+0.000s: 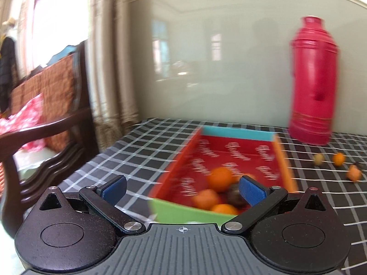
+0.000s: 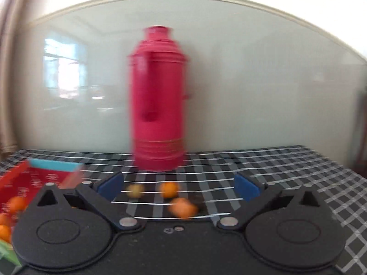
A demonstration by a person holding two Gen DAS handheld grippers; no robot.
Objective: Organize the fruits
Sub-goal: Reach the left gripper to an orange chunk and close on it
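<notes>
Fruits split between the red box (image 1: 231, 158) and the checked tabletop (image 2: 263, 167).
We are seeing oranges (image 1: 219, 179) lying inside the box, three loose fruits (image 2: 169, 189) sitting near the flask (image 2: 158, 100); our left gripper (image 1: 182, 189) and right gripper (image 2: 179, 186) are both gaping empty.

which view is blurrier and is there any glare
Right wrist view is blurrier: thermos and loose fruits smear sideways; left wrist view smears the box, its bright window blown out; both show wall reflections and fisheye bending.
</notes>
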